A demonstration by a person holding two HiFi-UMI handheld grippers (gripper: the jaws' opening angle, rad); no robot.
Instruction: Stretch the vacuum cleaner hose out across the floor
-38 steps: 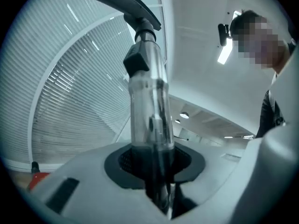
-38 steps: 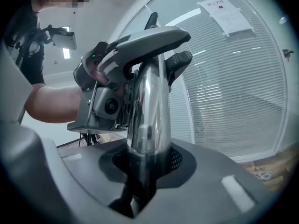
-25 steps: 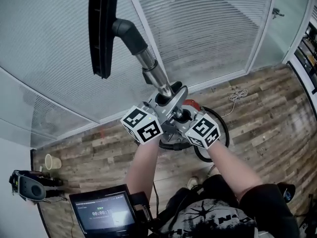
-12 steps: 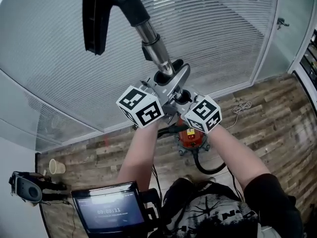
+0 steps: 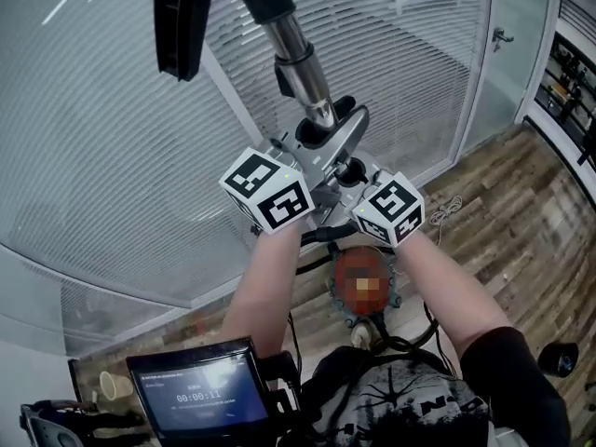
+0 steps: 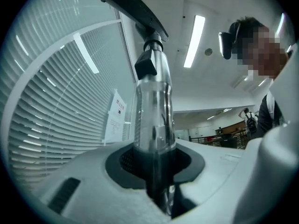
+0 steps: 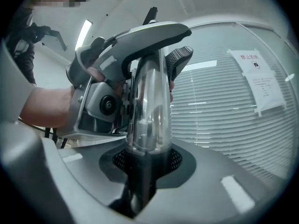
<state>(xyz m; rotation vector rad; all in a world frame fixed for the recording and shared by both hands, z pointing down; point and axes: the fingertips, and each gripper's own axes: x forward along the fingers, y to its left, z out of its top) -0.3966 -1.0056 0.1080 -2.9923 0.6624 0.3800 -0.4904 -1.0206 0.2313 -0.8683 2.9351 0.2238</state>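
My left claw (image 6: 156,188) and right claw (image 7: 140,190) both clamp the lower end of the shiny chrome vacuum tube (image 5: 300,68). The black floor nozzle (image 5: 179,26) sits at the tube's top.

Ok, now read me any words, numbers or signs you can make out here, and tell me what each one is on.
"00:00:11": on the screen at the person's chest; the small line above it is too small to read.
Paper notice on the glass wall: red heading and small print, too blurred to read.
Shirt print: large letters, partly hidden, not readable as a word.
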